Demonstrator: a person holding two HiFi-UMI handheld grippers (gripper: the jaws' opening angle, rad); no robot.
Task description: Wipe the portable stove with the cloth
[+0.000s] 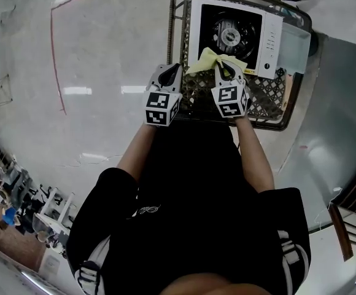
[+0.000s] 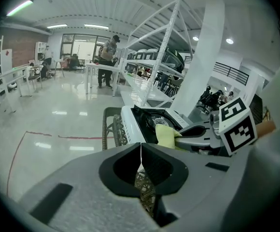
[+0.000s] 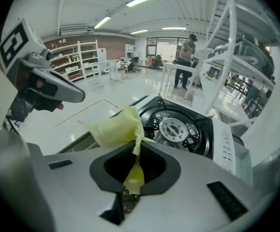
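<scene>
A white portable stove [image 1: 261,39] with a black top and round burner [image 1: 230,35] sits on a dark wire basket [image 1: 267,97]. My right gripper [image 1: 226,68] is shut on a yellow cloth [image 1: 207,59], held at the stove's near edge. In the right gripper view the yellow cloth [image 3: 119,125] bunches out of the closed jaws just before the burner [image 3: 178,128]. My left gripper [image 1: 169,75] is shut with nothing in it, left of the stove over the basket's corner. From the left gripper view I see the stove [image 2: 154,122], the cloth [image 2: 166,137] and the right gripper [image 2: 198,132].
The basket rests on a glossy pale floor [image 1: 92,72] marked with a red line [image 1: 54,48]. A grey curved surface [image 1: 337,103] lies to the right. White shelving [image 2: 174,42] stands behind the stove, and a person [image 2: 108,59] stands far off at a table.
</scene>
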